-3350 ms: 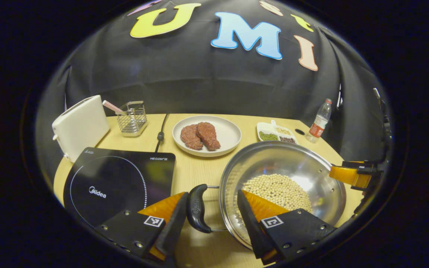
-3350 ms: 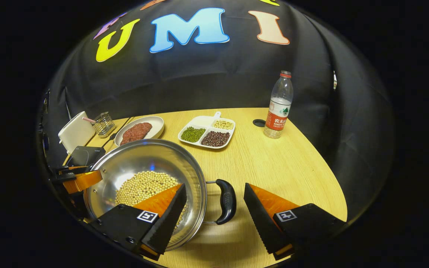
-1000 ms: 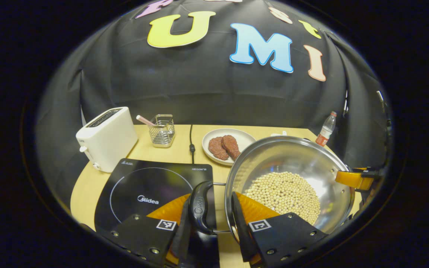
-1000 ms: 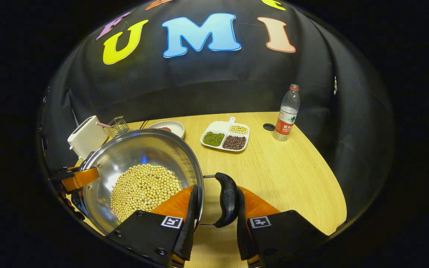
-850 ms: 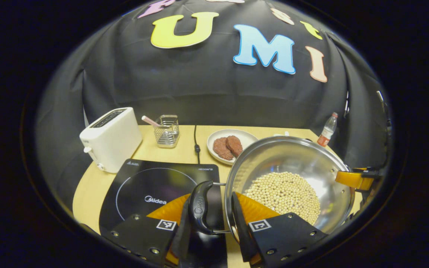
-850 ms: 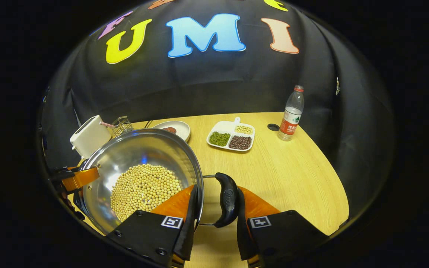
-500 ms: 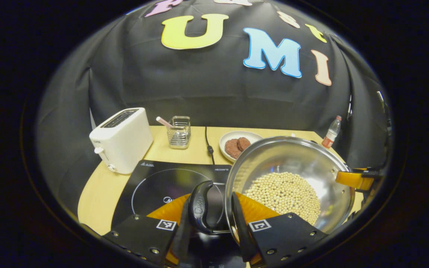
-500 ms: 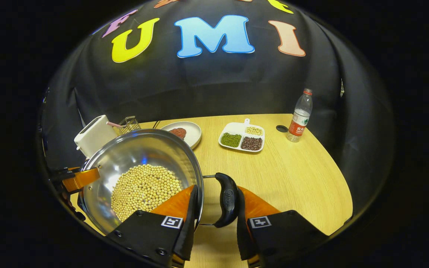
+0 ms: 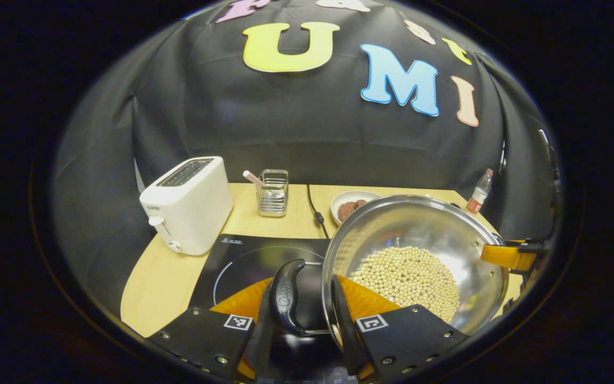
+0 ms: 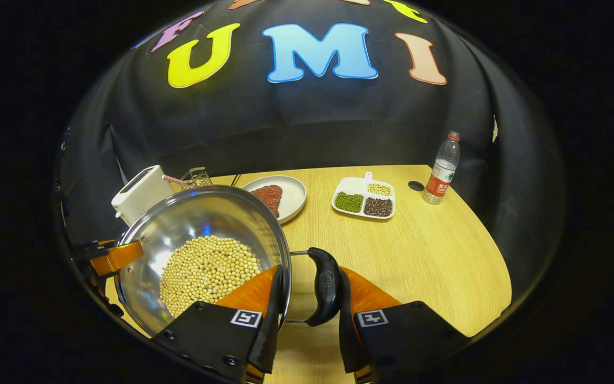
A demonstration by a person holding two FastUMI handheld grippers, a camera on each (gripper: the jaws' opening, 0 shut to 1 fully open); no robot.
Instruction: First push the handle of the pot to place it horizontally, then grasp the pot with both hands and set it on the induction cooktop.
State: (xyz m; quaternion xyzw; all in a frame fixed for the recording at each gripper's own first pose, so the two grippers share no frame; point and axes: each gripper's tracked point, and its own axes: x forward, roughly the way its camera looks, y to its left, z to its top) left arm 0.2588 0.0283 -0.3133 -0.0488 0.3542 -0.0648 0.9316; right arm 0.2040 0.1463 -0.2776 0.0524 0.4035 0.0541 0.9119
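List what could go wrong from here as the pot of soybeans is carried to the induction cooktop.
1. The pot hangs from the left gripper and right gripper, each shut on a narrow side handle; an uneven lift could tilt it and spill the soybeans.
2. The toaster stands right beside the induction cooktop; overshooting that way might knock it.
3. A handle could slip or pivot between the fingers under the load.

Pot (image 9: 435, 224): shiny silver, black handles; soybeans (image 9: 408, 274) pale yellow. Cooktop (image 9: 243, 256): black, white ring. Toaster (image 9: 187, 210): white. Bench (image 10: 419, 250): light wood grain.
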